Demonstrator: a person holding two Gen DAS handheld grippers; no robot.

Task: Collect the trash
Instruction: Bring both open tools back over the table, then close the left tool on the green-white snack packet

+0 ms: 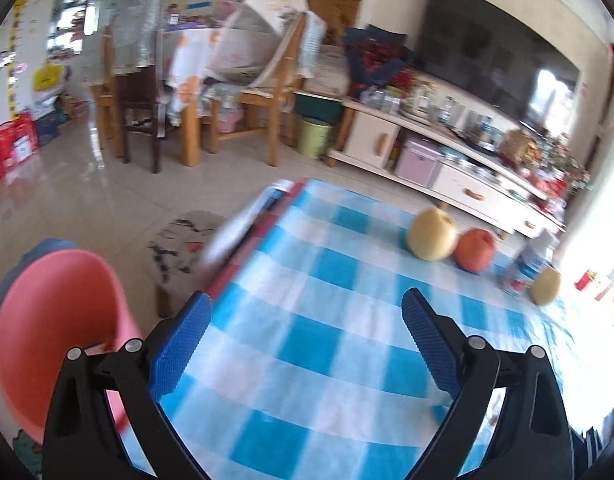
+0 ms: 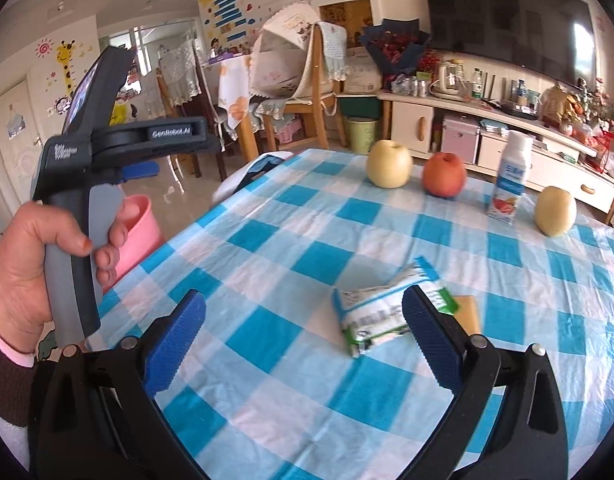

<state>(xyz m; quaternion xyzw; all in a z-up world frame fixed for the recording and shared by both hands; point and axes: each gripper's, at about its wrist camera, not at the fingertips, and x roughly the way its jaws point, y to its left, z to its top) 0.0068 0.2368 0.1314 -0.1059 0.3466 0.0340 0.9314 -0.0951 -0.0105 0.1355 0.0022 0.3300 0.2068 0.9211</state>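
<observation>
Furthest to the left of the right gripper (image 2: 304, 322), the person's left hand (image 2: 31, 264) held the left gripper (image 1: 306, 322) up beside the table edge, its 2 blue fingers spread and empty above the checked tablecloth (image 1: 327, 360). Just below and left of that gripper stood the pink bin (image 1: 47, 320), the likely place for the trash. The right gripper was likewise spread wide and held nothing. Ahead of it and toward its right finger lay the green-and-white wrapper (image 2: 377, 314), flat on the cloth, with the right fingertip overlapping its near end in the view; whether they touched could not be told. A tan scrap (image 2: 469, 312) lay just right of the wrapper. Far ahead stood 2 pears (image 2: 388, 163), an apple (image 2: 444, 174) and a yogurt bottle (image 2: 510, 178), probably not trash. To do this step well, the right gripper probably needed to shift rightward so the wrapper sat between both fingers, then come down low before closing, since a thin flat packet could slide or bunch the cloth.
</observation>
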